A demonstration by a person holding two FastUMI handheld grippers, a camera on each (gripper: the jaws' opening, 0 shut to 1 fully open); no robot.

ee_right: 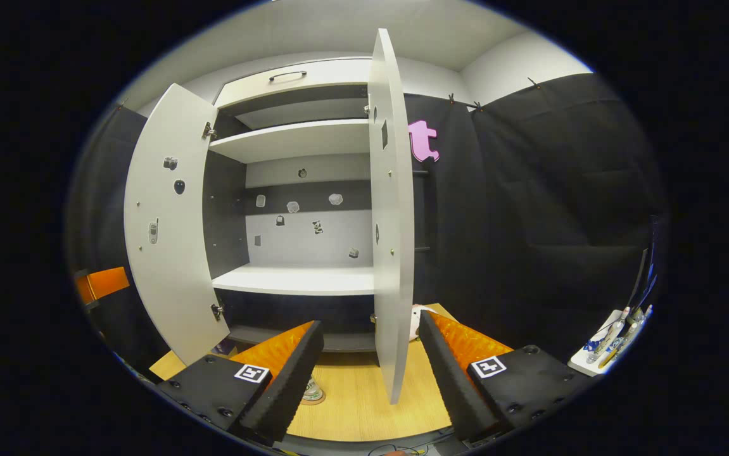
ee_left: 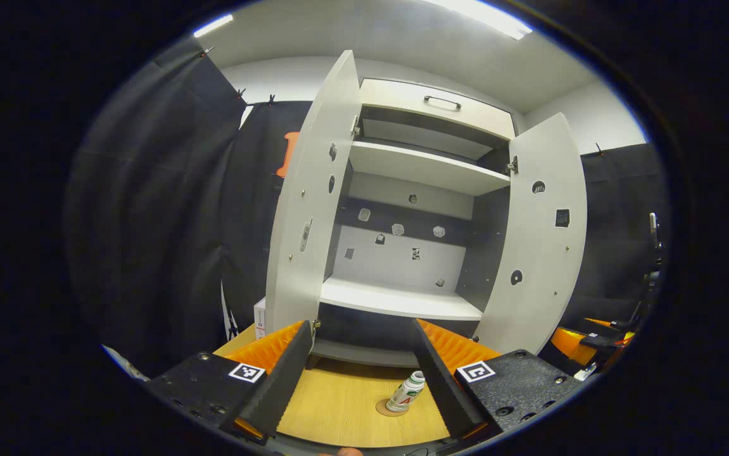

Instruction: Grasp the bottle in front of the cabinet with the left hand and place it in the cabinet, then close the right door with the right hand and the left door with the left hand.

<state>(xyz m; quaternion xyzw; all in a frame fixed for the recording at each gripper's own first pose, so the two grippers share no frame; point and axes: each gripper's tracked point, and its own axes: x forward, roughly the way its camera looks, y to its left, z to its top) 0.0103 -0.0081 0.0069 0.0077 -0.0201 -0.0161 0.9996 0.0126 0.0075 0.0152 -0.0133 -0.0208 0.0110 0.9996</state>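
White bottle (ee_left: 406,392) stands on a coaster before the open cabinet (ee_left: 402,297), between the left claw's (ee_left: 364,373) spread fingers.

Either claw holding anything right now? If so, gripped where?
Nothing is held. The left claw is open, the small white plastic bottle standing untouched on the wooden tabletop between its fingers. The right claw is open too.

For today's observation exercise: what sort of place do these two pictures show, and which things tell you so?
Probably a staged recording booth, not a home: black cloth hangs as walls around a lone white cabinet with both doors open, and a bottle stands on a wooden table.
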